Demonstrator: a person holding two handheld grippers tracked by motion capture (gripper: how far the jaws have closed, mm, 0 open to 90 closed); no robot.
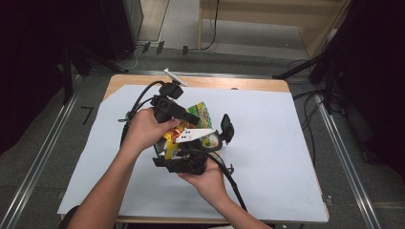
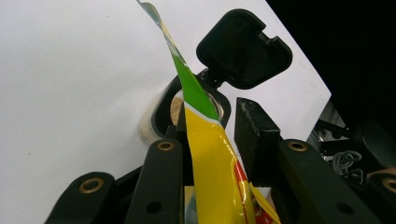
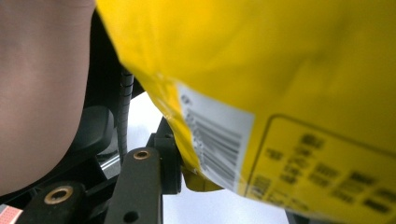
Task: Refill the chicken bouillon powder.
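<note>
You hold a yellow and green snack bag (image 1: pixel 195 125) over the middle of the white-covered table (image 1: pixel 286 157), one gripper at each end, above a clear container (image 2: pixel 161 119) whose black lid (image 2: pixel 243 49) is flipped up on its hinge.

Your left gripper (image 2: pixel 212 140) has the bag between its jaws. In the left gripper view the foil lies against the left jaw, while the right jaw stands a little off it — so the jaws are partly closed, and I cannot tell whether they truly pinch the bag or merely cradle it. Check that before you tip further.

Your right gripper (image 1: pixel 184 162) comes in from the near side at the bag's lower end. In the right gripper view the barcode panel (image 3: pixel 215 144) rests just above the left jaw; the other jaw is hidden behind the foil, so the grip there cannot be judged either.

This looks like a pour into the container, which already shows something tan inside. To do it well:

- Keep the bag's open edge directly over the container's mouth, not over the raised lid.
- Let the left gripper steer the mouth and the right gripper lift the tail slowly — a steep tilt may dump the contents at once.
- Squeeze gently; crinkled foil slips easily.
- Keep your cables away from the container so it isn't nudged.
</note>
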